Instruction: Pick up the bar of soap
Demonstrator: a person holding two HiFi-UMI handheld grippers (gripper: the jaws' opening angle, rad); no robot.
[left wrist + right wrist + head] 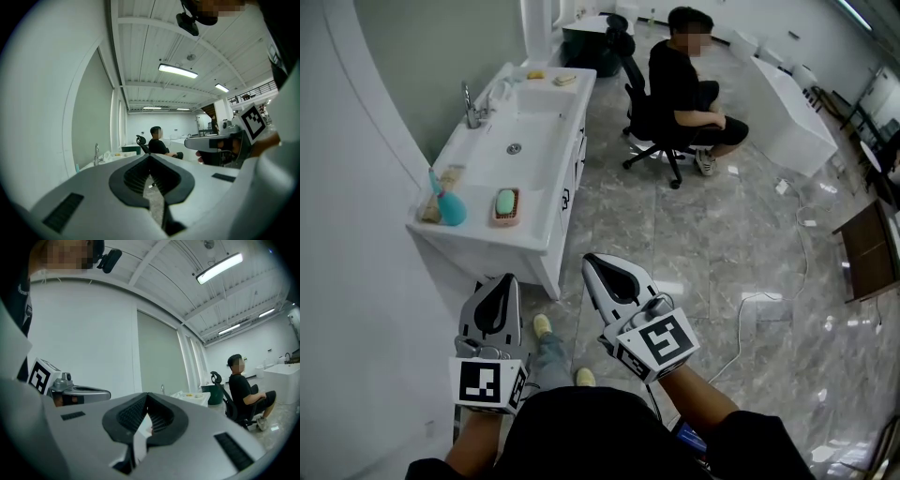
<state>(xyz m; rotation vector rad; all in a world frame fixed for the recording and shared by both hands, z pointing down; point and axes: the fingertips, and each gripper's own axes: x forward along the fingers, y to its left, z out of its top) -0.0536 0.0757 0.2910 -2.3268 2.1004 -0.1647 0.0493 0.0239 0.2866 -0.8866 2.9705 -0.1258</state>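
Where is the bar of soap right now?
In the head view, the green soap lies in a dish at the near end of the sink counter, at upper left, beside a teal item.

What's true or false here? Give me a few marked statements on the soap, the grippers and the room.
1. The soap lies in a dish on the counter. True.
2. The left gripper holds the soap. False: its jaws are shut on nothing, and it is short of the counter.
3. The right gripper is open. False: its jaws are shut, with nothing between them.
4. A person sits on a chair beyond the counter. True.
5. The faucet stands right beside the soap. False: it stands further along, by the basin.
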